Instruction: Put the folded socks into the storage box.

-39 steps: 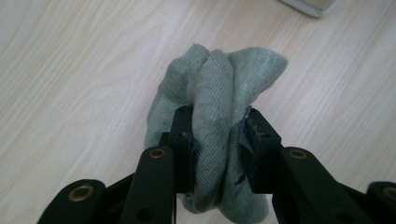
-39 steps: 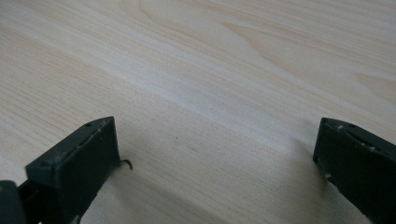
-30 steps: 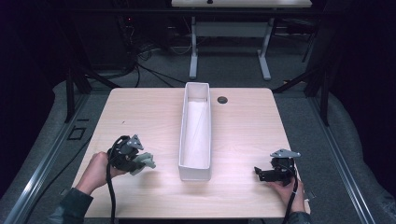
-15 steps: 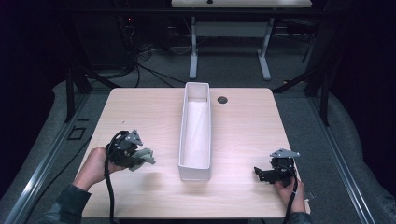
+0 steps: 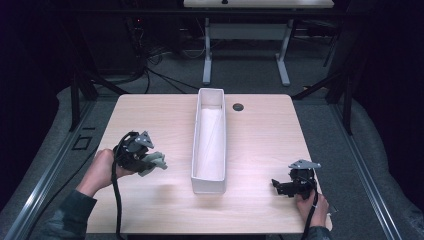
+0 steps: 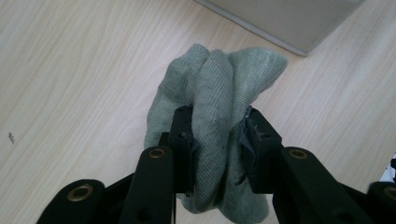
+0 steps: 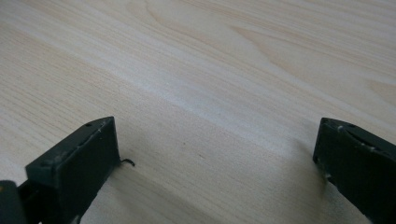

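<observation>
A bunched grey-green sock is pinched between the jaws of my left gripper, held a little above the wooden table. From the high camera the sock and left gripper are at the table's left, a short way left of the long white bin. My right gripper rests low at the front right of the table, open, with bare wood between its wide-apart jaws.
The white bin runs from the table's middle toward the front, open on top; its corner shows beyond the sock. A small dark round cap lies near the table's back. Desk legs and cables stand behind the table.
My left gripper has lifted and shifted slightly toward the back with the sock in it. The right gripper has stayed put.
</observation>
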{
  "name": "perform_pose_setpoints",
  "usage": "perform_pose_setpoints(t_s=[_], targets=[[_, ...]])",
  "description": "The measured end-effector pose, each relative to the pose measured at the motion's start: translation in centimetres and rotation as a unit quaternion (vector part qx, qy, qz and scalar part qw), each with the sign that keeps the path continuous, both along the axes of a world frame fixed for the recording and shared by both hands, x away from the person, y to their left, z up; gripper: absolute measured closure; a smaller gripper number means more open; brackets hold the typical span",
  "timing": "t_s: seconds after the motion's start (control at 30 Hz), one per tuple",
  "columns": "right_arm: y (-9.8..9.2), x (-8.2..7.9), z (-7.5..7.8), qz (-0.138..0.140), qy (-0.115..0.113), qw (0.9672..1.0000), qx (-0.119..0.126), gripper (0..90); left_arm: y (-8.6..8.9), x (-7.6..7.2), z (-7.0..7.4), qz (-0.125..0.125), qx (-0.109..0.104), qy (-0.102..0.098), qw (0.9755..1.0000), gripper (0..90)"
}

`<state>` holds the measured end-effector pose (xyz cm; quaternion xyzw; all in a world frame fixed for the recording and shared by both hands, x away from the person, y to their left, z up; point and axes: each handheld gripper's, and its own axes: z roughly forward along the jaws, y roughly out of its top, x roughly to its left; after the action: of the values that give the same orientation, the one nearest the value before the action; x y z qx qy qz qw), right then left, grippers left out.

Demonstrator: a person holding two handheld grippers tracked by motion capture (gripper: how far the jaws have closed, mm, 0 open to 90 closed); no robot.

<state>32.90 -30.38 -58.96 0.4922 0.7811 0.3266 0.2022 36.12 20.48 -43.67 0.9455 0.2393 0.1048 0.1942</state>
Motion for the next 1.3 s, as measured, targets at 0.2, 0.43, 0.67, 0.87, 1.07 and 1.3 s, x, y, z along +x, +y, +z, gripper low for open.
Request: perform_pose_setpoints(t_s=[0.2,0.43,0.67,0.87,1.07,1.3], targets=[[0.0,0.0,0.0,-0.001,0.000,1.0000,0.000,0.0,-0.5,0.3,1.1,-0.006,0.002,-0.008,1.0000,68.7],[0.0,0.0,0.0,0.000,0.000,1.0000,-0.001,0.0,-1.2,0.5,2.4,-0.017,0.002,-0.016,0.9997,68.7],[0.0,0.0,0.0,-0.001,0.001,1.0000,0.000,0.0,-1.9,0.7,3.3,-0.027,0.000,-0.019,0.9995,68.6],[0.0,0.1,0.0,0.000,0.000,1.0000,-0.001,0.0,-2.6,1.1,4.1,-0.034,-0.005,-0.020,0.9992,68.5],[0.0,0.1,0.1,0.006,0.002,1.0000,-0.005,0.0,-3.4,1.3,4.6,-0.045,-0.001,-0.026,0.9986,68.5],[0.0,0.1,0.1,0.006,0.002,1.0000,-0.005,0.0,-4.5,1.4,5.4,-0.056,0.006,-0.034,0.9978,68.5]])
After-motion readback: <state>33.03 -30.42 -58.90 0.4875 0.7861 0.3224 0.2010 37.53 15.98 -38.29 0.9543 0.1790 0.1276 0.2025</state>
